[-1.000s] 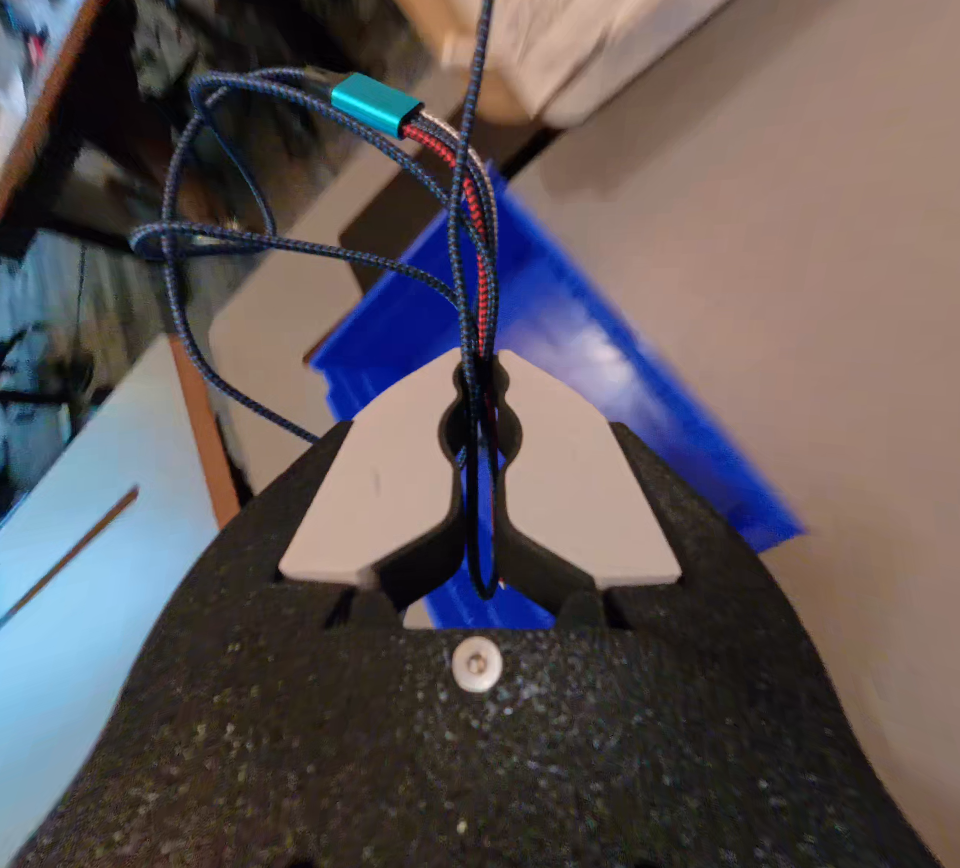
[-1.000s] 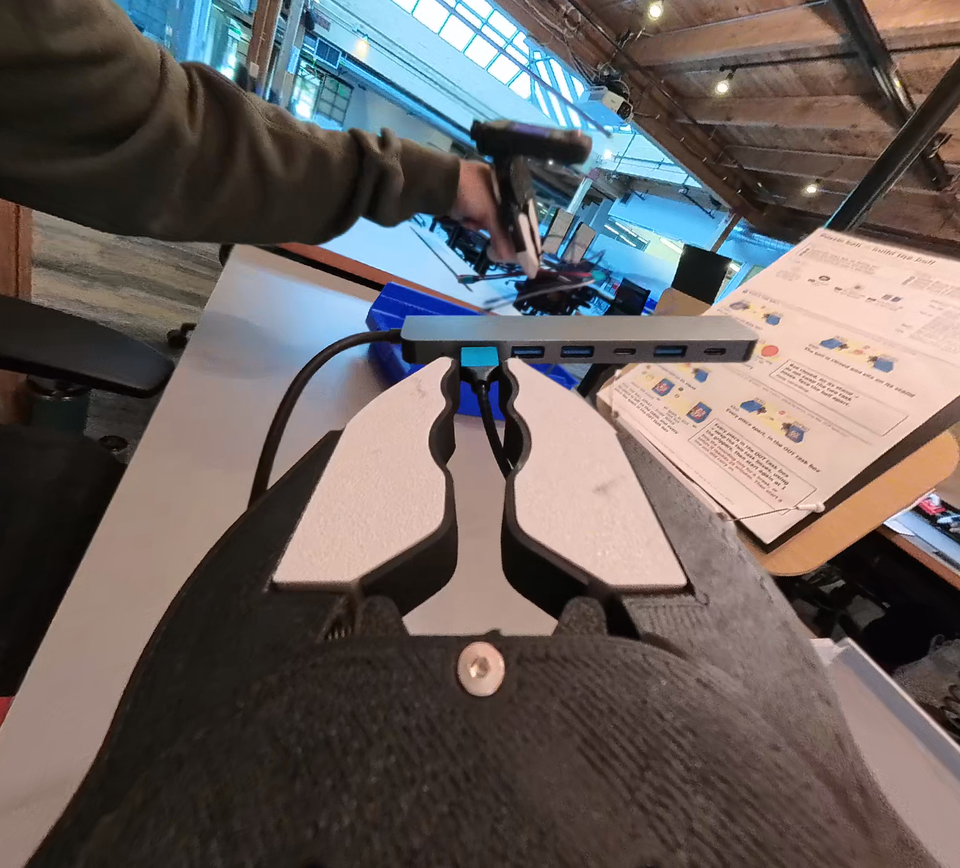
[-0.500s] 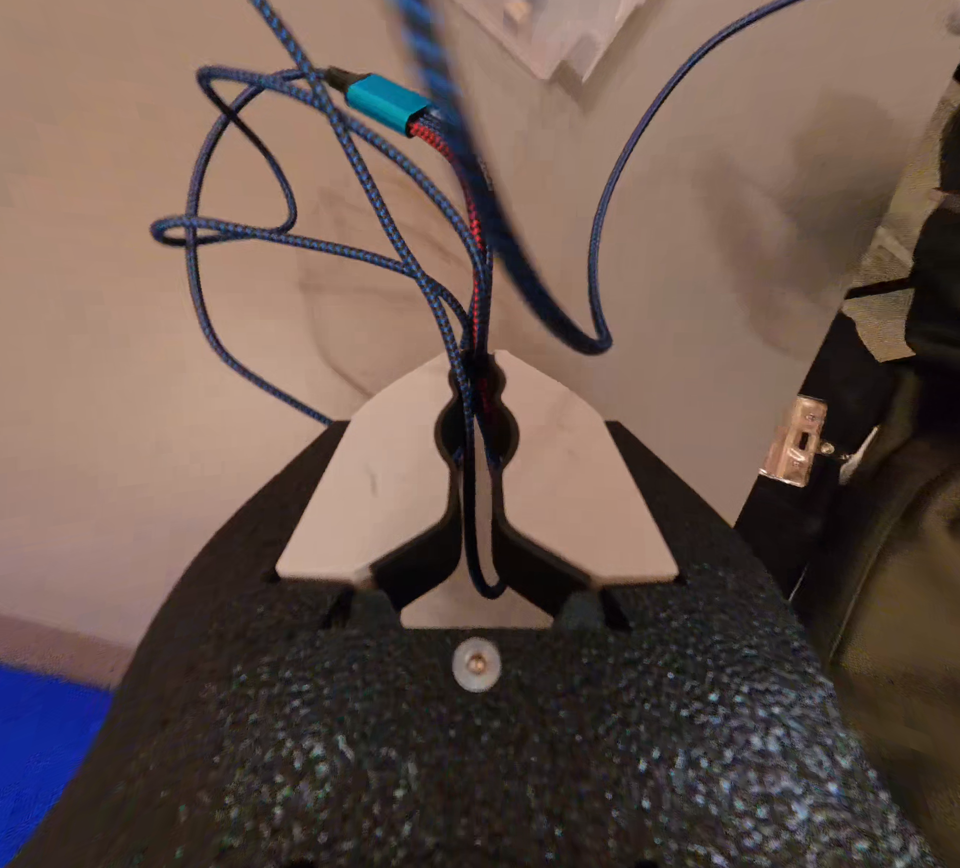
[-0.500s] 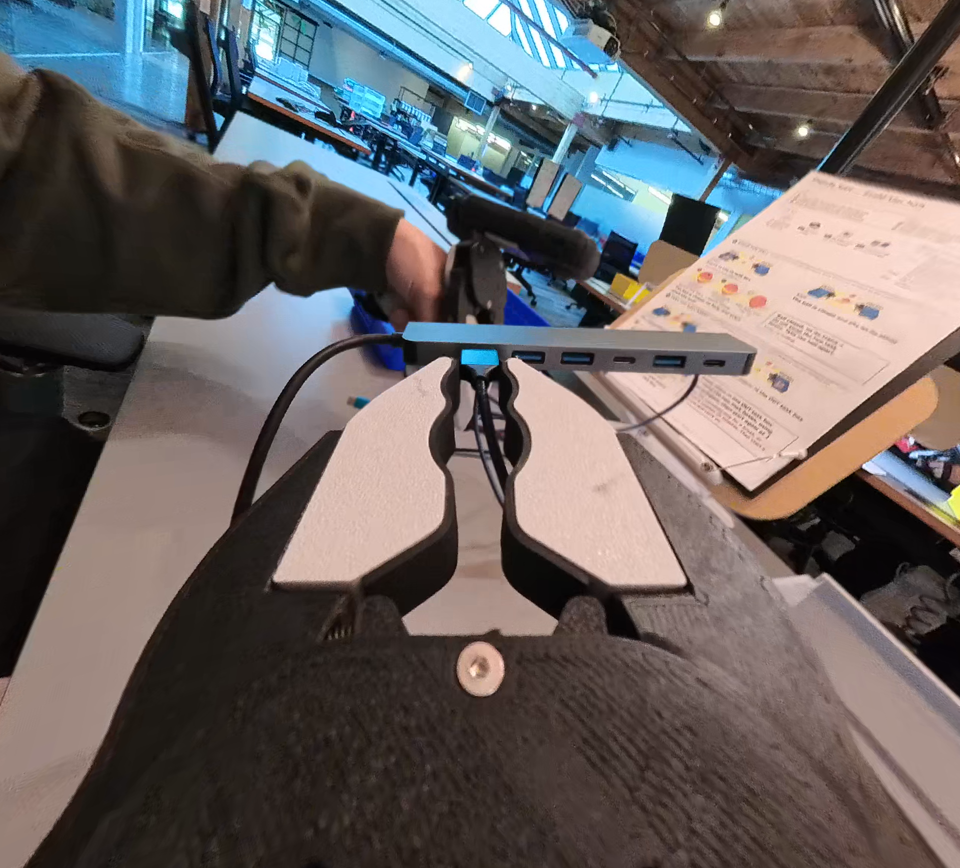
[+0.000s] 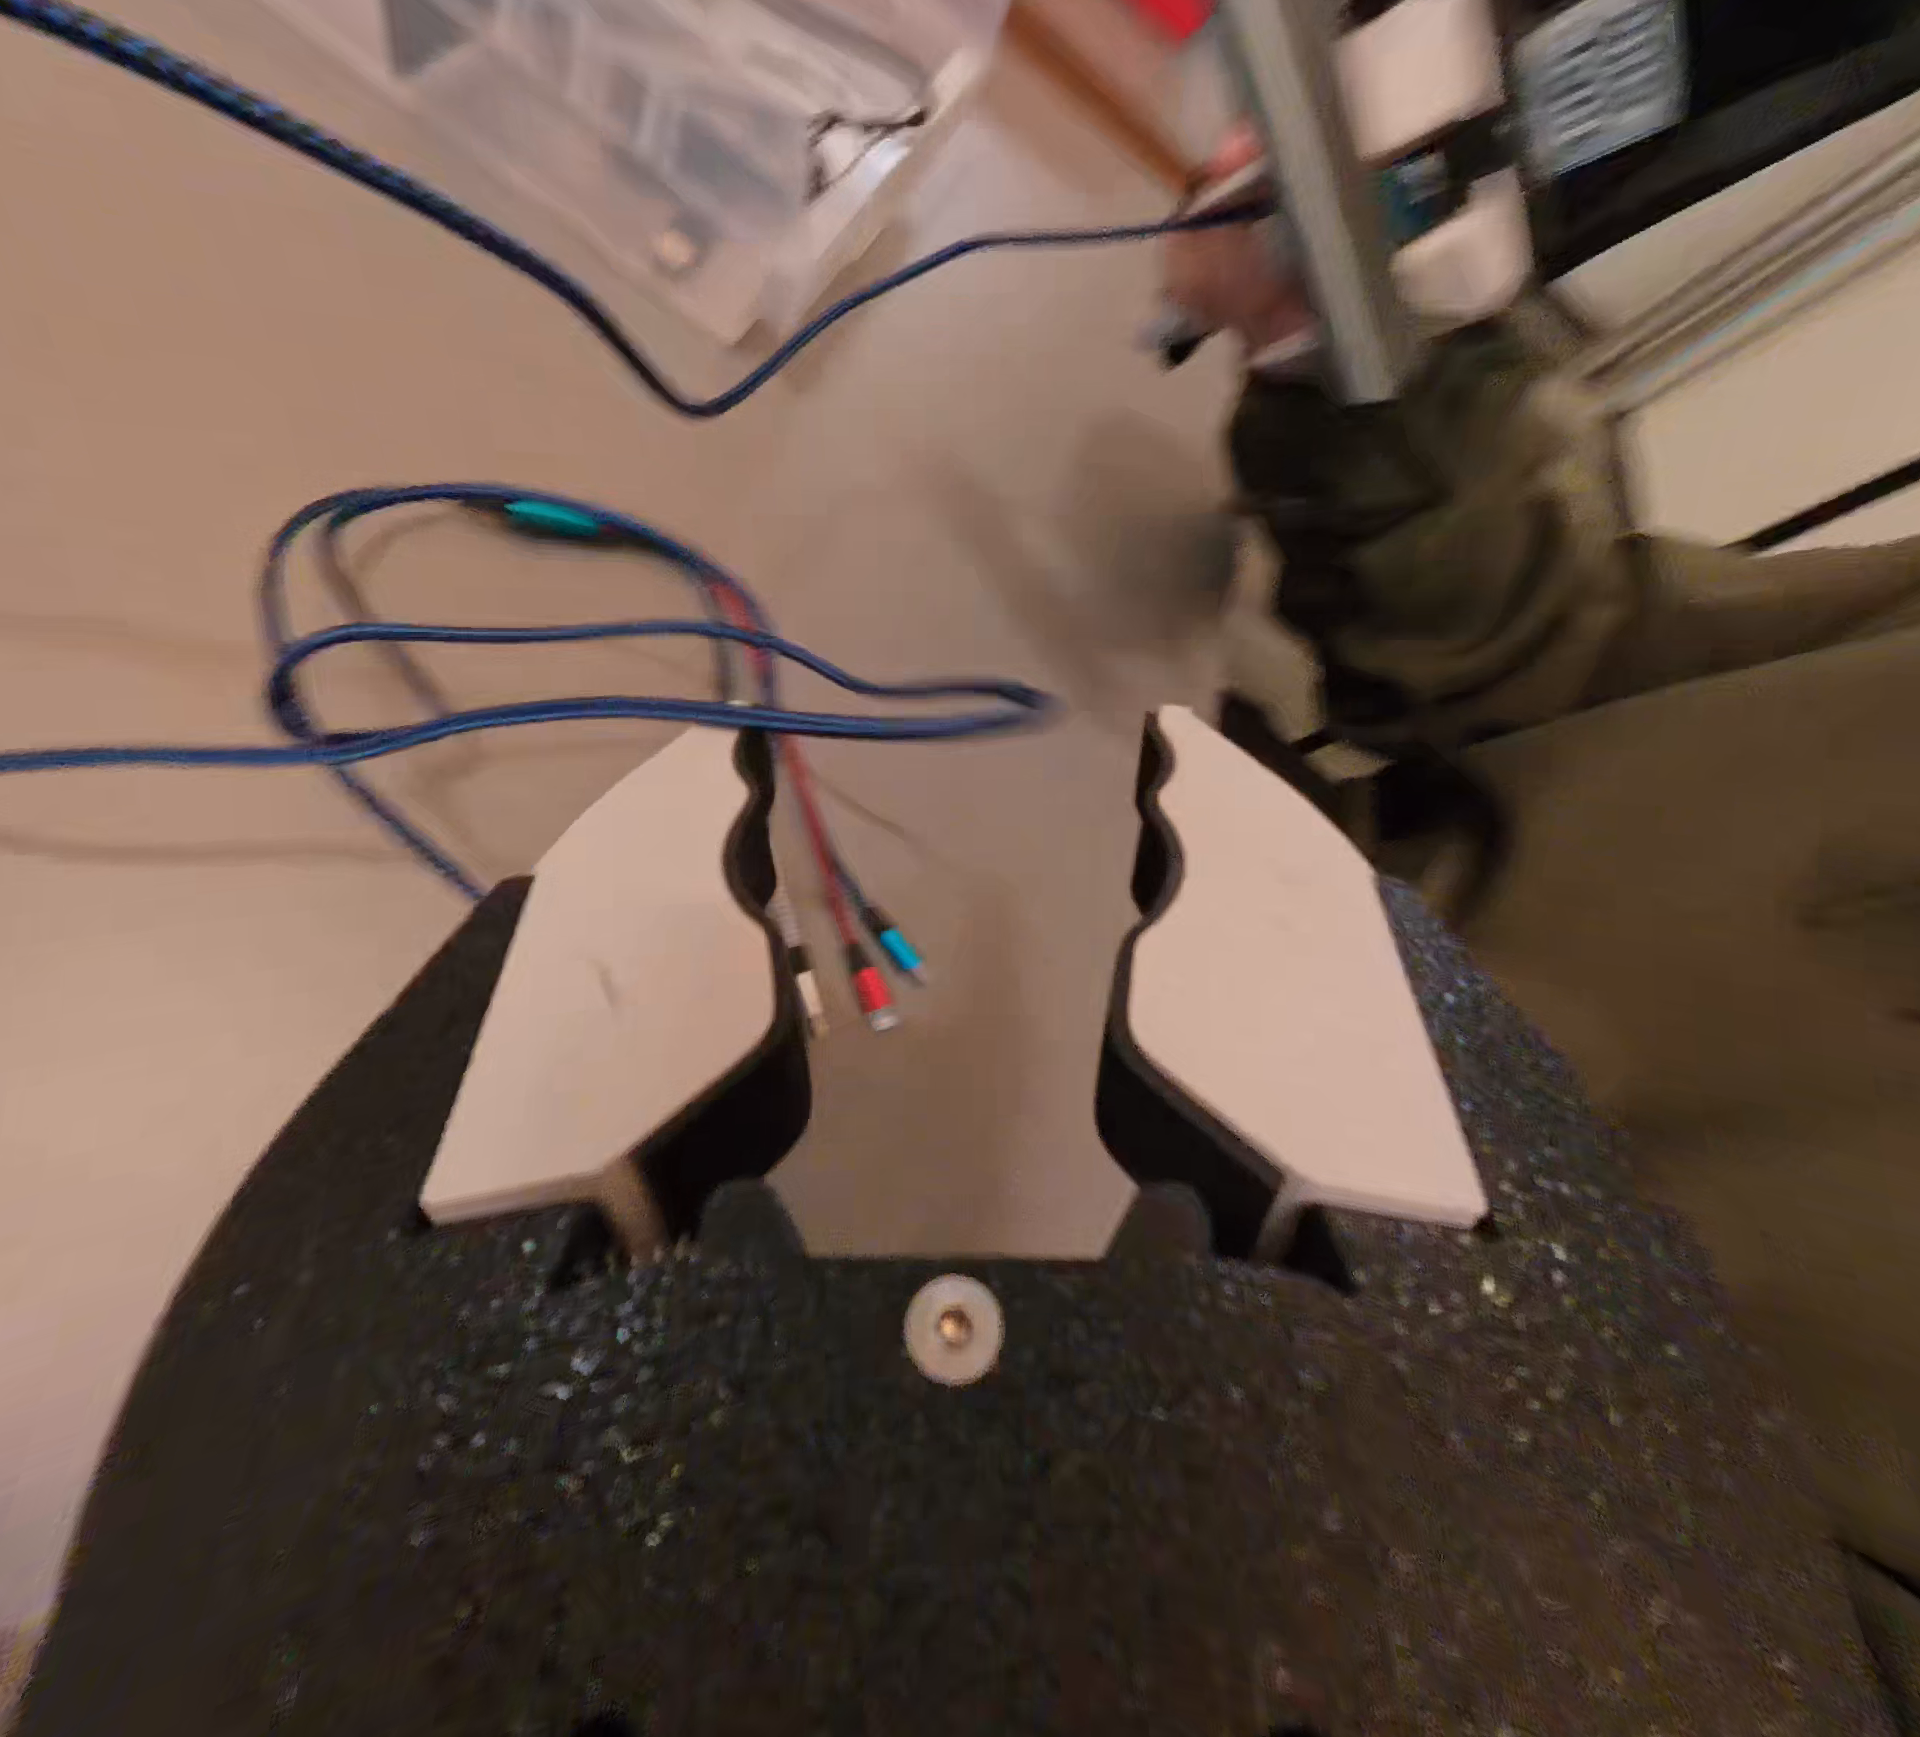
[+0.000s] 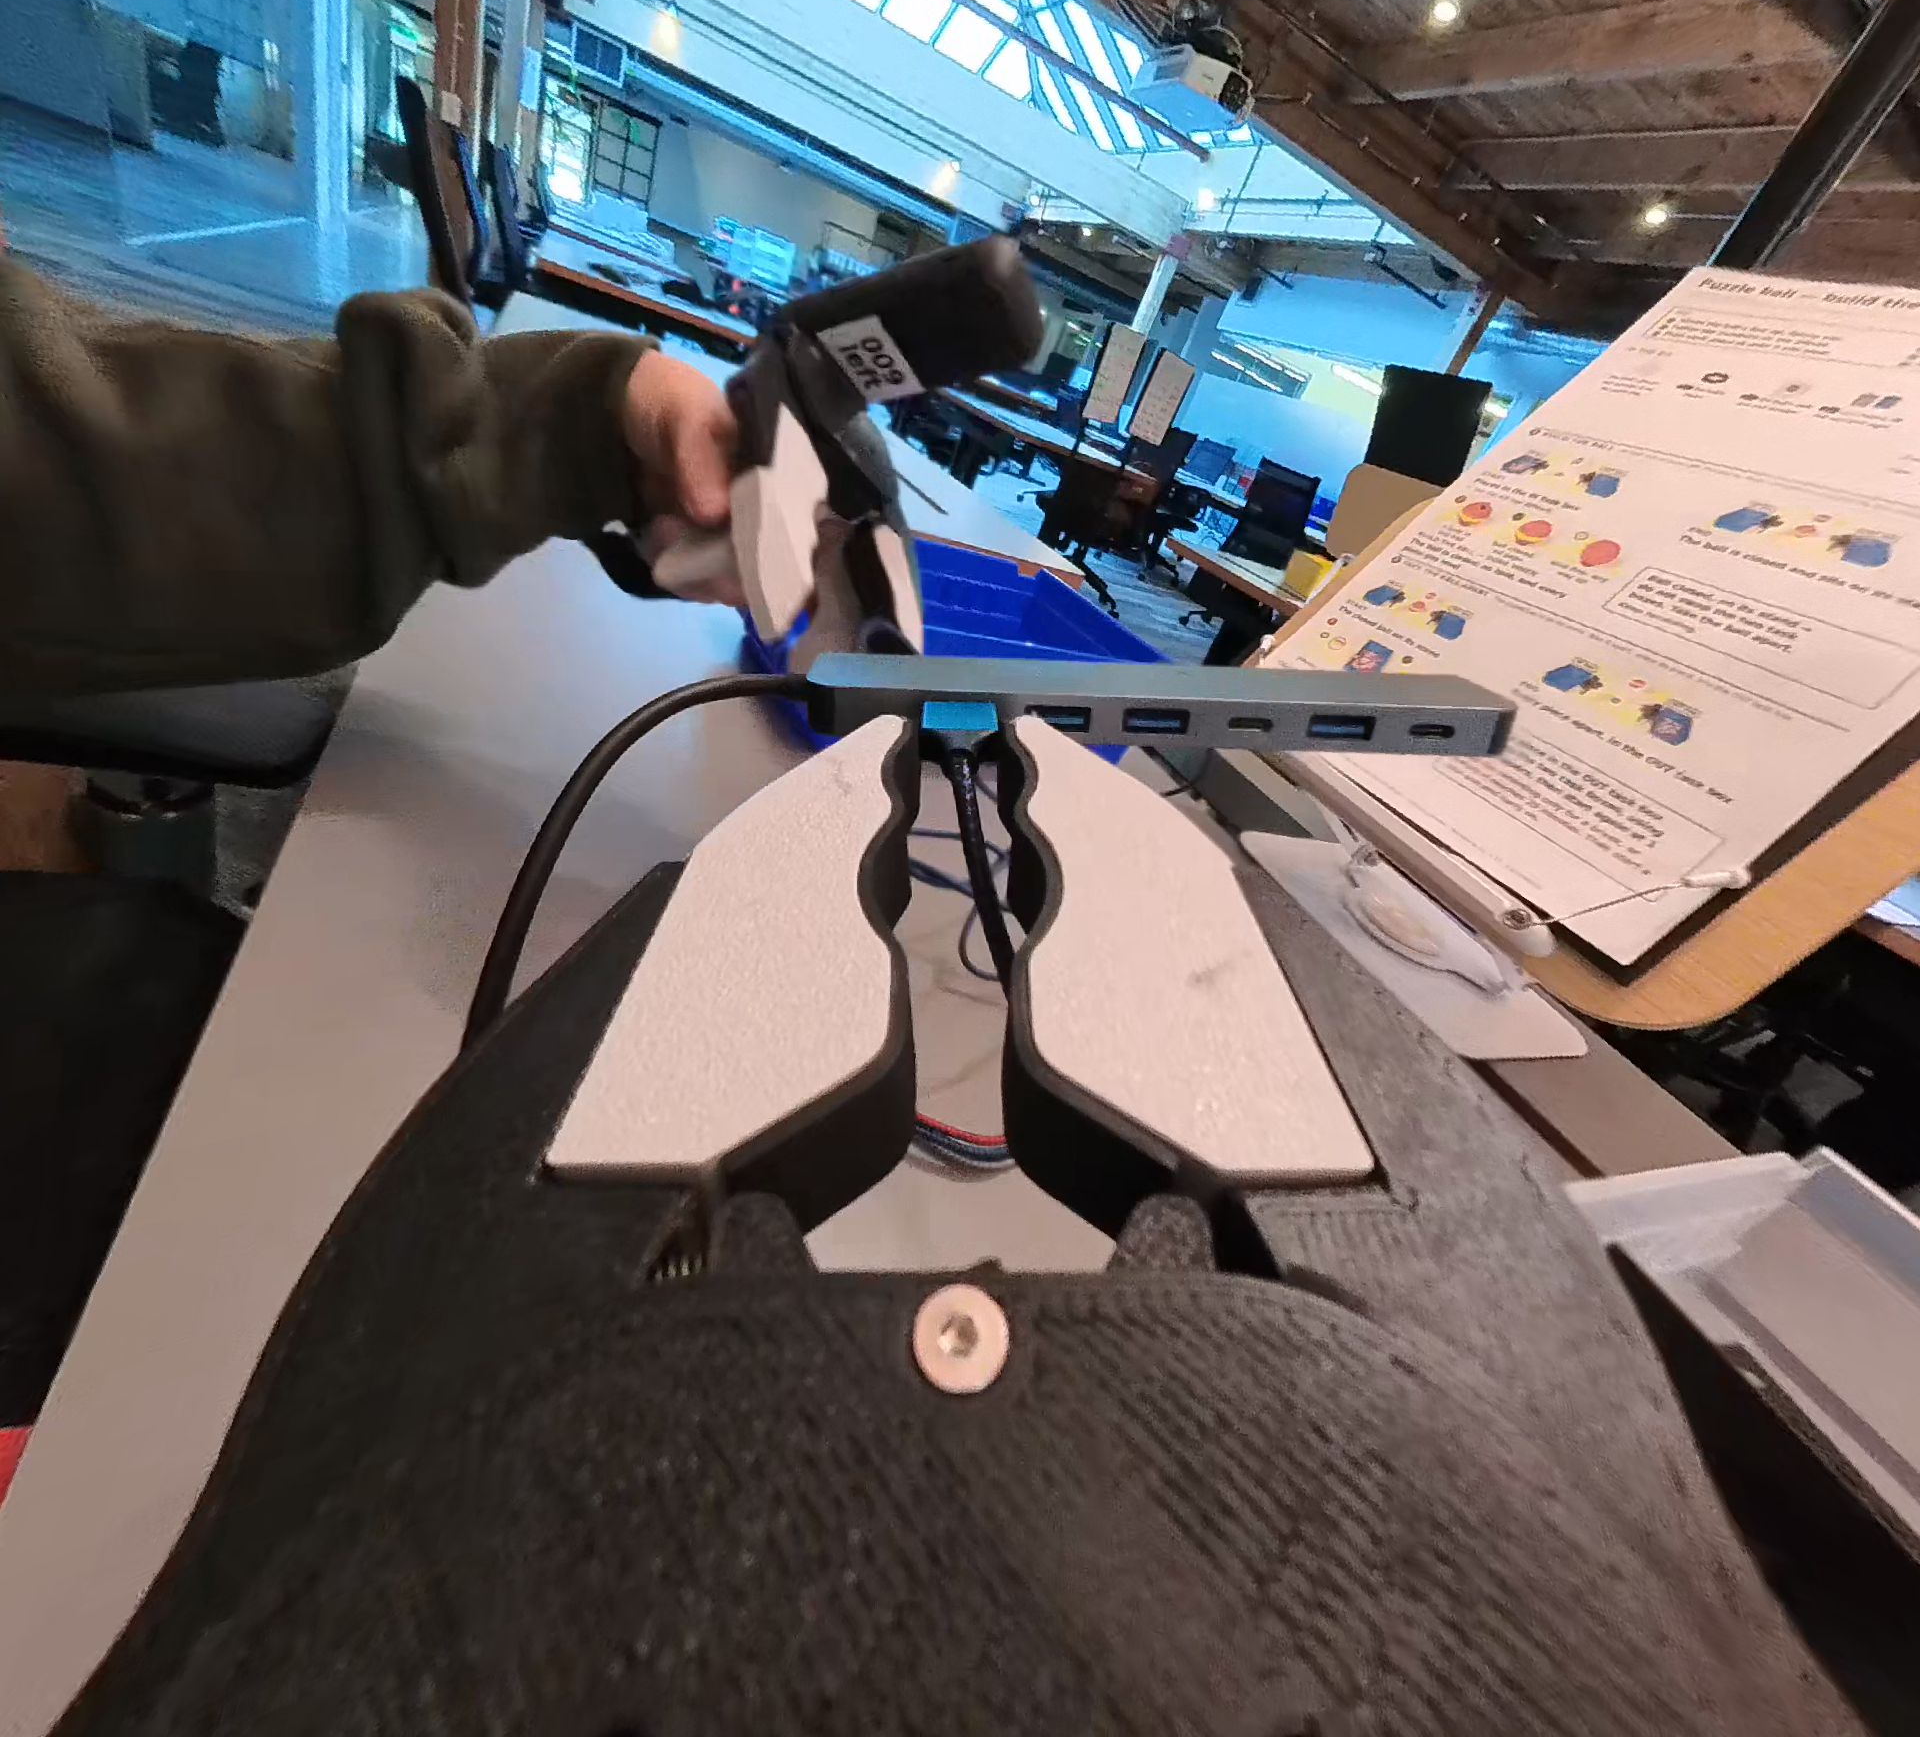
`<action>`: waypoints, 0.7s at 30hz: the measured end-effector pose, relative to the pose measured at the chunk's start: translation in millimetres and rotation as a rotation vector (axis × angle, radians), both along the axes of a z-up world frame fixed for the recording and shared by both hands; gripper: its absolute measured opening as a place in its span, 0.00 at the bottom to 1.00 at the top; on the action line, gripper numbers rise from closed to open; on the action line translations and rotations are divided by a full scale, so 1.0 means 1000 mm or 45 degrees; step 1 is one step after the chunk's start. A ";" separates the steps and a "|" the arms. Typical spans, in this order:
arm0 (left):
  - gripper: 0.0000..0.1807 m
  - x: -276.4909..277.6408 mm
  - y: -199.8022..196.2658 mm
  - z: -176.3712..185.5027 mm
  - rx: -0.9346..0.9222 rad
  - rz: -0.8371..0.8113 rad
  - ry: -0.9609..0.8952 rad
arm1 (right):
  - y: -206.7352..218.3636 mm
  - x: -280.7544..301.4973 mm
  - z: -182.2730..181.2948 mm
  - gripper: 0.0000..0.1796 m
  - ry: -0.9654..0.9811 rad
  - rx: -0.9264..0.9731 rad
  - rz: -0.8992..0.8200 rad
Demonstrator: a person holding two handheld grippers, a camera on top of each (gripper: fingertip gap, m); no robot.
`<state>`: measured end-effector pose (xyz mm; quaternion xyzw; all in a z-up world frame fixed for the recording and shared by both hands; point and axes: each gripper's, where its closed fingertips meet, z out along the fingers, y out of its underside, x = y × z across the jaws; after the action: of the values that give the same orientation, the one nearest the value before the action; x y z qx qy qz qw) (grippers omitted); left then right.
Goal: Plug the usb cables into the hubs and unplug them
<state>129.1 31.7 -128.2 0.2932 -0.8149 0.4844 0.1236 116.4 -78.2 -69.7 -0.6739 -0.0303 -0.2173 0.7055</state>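
My left gripper (image 5: pixel 951 731) is open and empty, just above the table. Below it lies a blue braided cable (image 5: pixel 582 711) with a teal splitter (image 5: pixel 551 521); its silver, red and teal connector ends (image 5: pixel 873 991) rest between the fingers. My right gripper (image 6: pixel 961 737) is shut on a teal USB plug (image 6: pixel 961 713) that sits in the leftmost port of a grey hub (image 6: pixel 1195 695), held above the table. The hub's black lead (image 6: pixel 561 835) trails left. The left gripper (image 6: pixel 831 544) also shows beyond the hub, in a hand. The hub (image 5: pixel 1288 108) appears blurred in the left wrist view.
A clear plastic organizer (image 5: pixel 644 56) stands at the far side of the grey table (image 6: pixel 468 752). A blue bin (image 6: pixel 997 607) sits behind the hub. An instruction sheet on a wooden stand (image 6: pixel 1621 627) is at the right. A black chair (image 6: pixel 156 731) is at the left.
My left gripper swung from the blue bin towards the right gripper, came down and opened, letting the cable bundle drop onto the table. My right gripper kept its hold on the plug.
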 end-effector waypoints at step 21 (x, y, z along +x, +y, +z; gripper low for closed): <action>0.22 -0.032 -0.064 0.017 -0.801 -0.136 0.517 | 0.045 -0.020 -0.039 0.08 0.077 -0.060 0.152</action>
<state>96.8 -32.3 -110.8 0.2881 -0.5992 0.6360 0.3916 96.3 -33.6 -108.2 -0.6935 -0.0541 -0.1534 0.7019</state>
